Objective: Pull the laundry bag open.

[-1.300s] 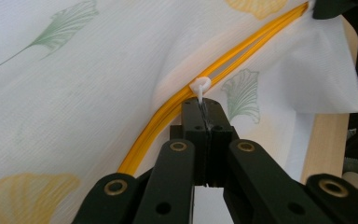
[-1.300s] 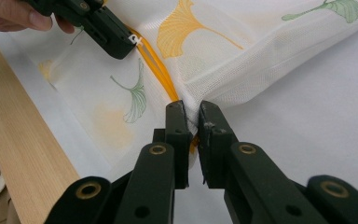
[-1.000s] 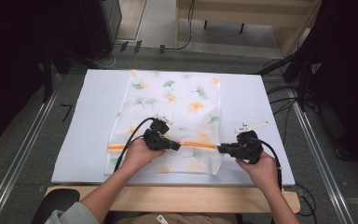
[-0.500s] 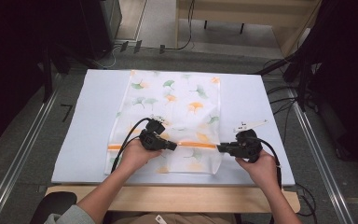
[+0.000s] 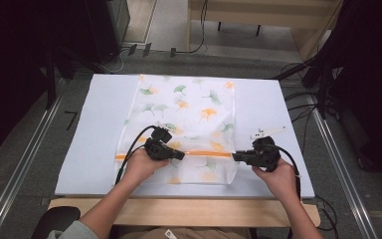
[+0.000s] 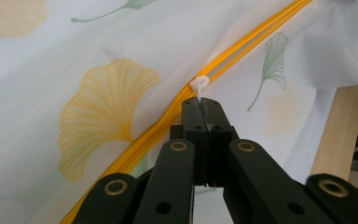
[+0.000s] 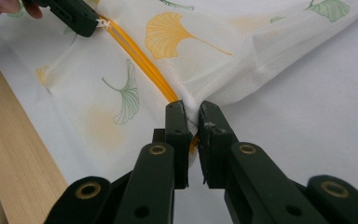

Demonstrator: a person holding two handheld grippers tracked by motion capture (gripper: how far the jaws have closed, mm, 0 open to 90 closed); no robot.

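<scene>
- Bag (image 5: 186,127): white mesh with ginkgo print, flat on white mat (image 5: 89,124), lengthwise away from person; near end close to mat's front edge.
- Zipper (image 5: 204,154): orange, crosswise near bag's near end. High view: stretch under left gripper (image 5: 180,155) covered by gripper body and hand.
- Pull tab (image 6: 199,91): white, small; slider visible just ahead of jaw tips in left gripper view, lower part of tab buried between jaws. Too small to resolve in high view.
- Left jaws: pressed together, pinching pull tab; no gap visible between them.
- Right gripper (image 7: 192,116): jaws nearly together, narrow gap, pinching bag's edge fabric at zipper's end. Fabric bunched and lifted into a ridge there. Depth of grip hidden by jaws.
- Bag contents: not discernible through mesh.
- Left hand (image 5: 142,167): on bag, wrapped around gripper body, jaws pointing toward person's right along zipper line; forearm in from bottom left, cable looping over bag.
- Right hand (image 5: 278,179): on mat just beside bag's right edge, jaws pointing toward person's left, facing left gripper; grey plate on top.
- Grippers well apart, both on zipper line.
- Wooden table edge (image 7: 14,154) beyond mat; far side of table and floor dim, cables only partly legible.
</scene>
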